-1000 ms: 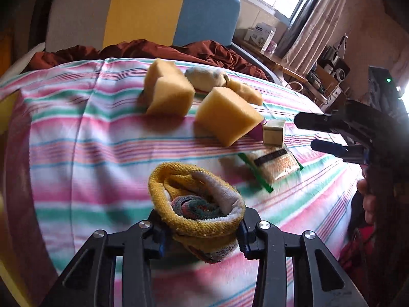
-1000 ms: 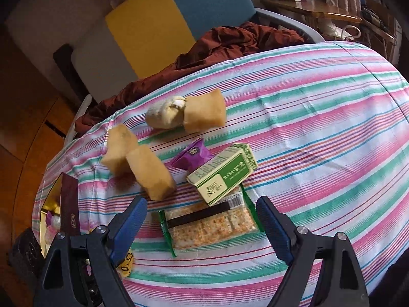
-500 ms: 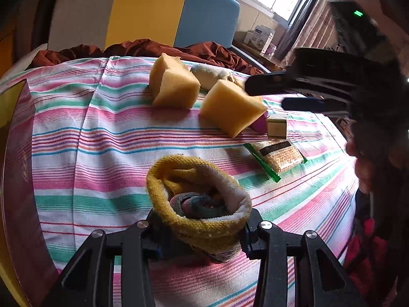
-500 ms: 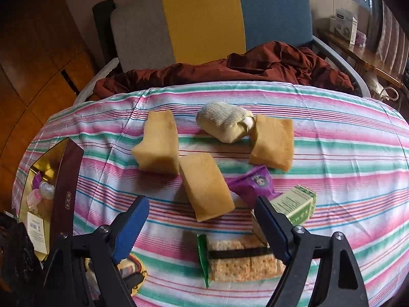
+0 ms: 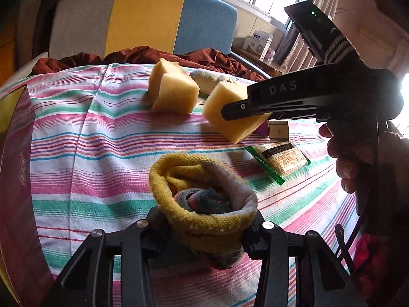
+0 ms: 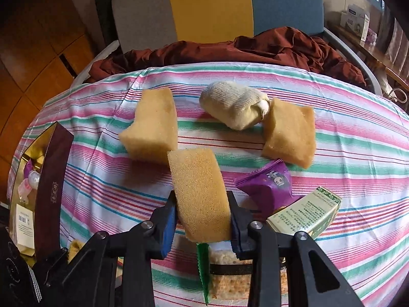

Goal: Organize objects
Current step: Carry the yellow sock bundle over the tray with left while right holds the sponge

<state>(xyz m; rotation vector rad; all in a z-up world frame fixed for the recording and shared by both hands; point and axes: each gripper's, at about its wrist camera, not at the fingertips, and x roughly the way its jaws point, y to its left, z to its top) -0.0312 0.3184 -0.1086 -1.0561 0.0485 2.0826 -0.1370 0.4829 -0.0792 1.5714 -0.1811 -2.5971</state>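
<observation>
Sponge [image 6: 199, 192] is clamped between the closed-in fingers of the right gripper [image 6: 202, 220], above the striped cloth [image 6: 358, 153]. A rolled sock bundle [image 5: 202, 199] is pinched by the left gripper [image 5: 204, 232], narrowed onto it near the table's front. Only in the right wrist view are a purple packet [image 6: 268, 184], a third sponge [image 6: 290, 133] and an open box [image 6: 48, 179] of small items seen clearly; in the left wrist view the hand [image 5: 358, 153] on the right gripper is shown.
</observation>
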